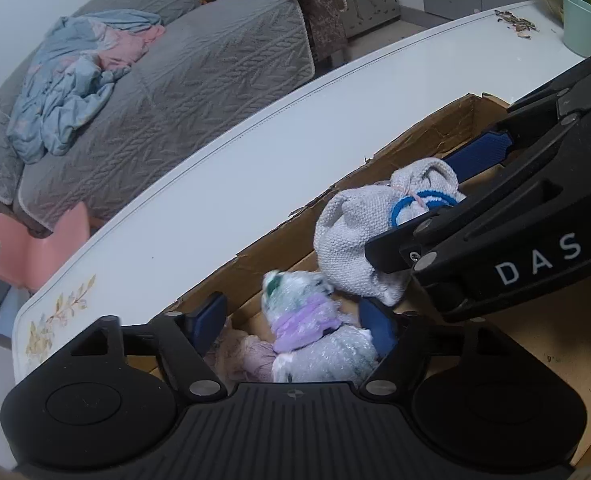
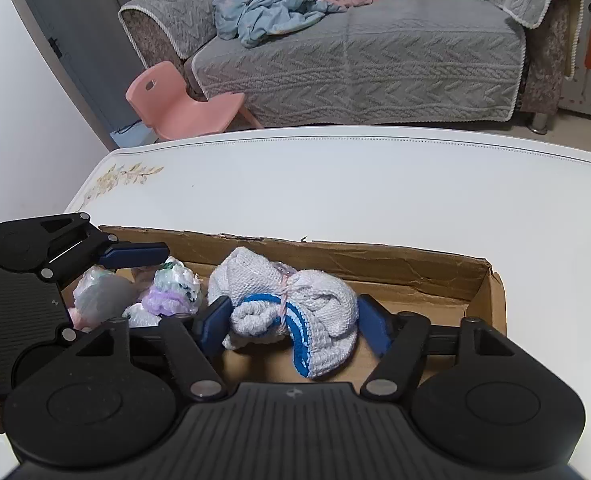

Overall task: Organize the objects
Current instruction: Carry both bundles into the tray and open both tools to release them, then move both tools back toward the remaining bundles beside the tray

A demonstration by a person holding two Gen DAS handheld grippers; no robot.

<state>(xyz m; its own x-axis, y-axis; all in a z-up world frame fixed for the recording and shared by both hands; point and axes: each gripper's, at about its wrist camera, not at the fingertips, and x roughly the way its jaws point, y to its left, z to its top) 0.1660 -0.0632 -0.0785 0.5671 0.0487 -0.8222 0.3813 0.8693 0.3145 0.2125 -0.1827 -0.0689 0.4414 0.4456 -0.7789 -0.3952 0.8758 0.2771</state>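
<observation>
Only the left wrist view shows the green cup (image 1: 583, 24) on the white bench (image 1: 255, 152). Both grippers' jaws stand wide, the left gripper (image 1: 295, 320) around the bubble-wrap bundle (image 1: 315, 328) and the right gripper (image 2: 291, 320) around the knitted bundle (image 2: 295, 308); grey sofa (image 2: 355, 68) behind.

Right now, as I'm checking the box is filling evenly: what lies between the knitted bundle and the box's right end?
Nothing: in the right wrist view, bare cardboard floor runs from the white knitted bundle to the right end wall of the cardboard box, apart from the right gripper's own finger.
</observation>
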